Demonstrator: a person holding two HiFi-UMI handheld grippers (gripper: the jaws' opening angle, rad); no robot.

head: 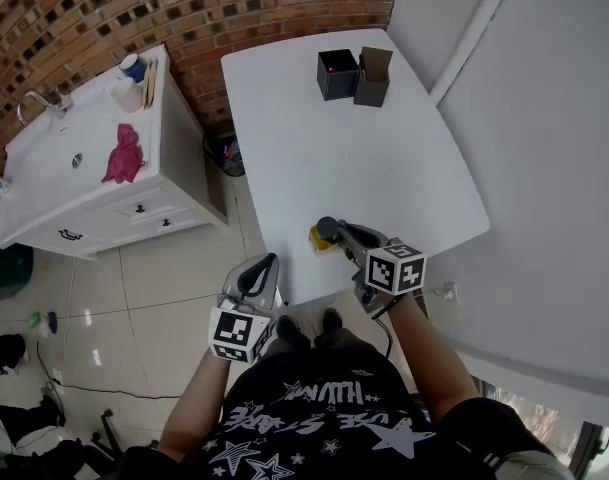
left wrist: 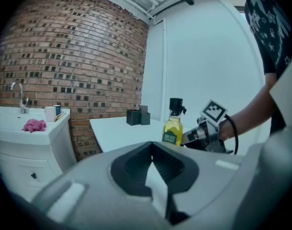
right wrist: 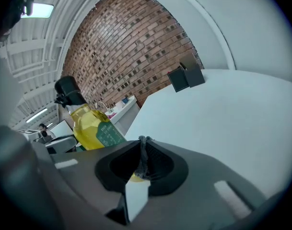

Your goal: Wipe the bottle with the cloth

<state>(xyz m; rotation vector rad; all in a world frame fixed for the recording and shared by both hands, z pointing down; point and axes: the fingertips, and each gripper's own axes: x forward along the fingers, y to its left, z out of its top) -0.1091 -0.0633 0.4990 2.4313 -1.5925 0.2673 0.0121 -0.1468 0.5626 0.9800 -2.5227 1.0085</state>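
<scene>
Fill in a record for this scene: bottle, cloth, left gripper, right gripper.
bottle: upright near the table's near edge, yellow liquid inside
cloth: pink, on the sink counter, off the table
left gripper: shut, empty, beyond the table's edge
right gripper: beside the bottle, shut on a thin grey strip
</scene>
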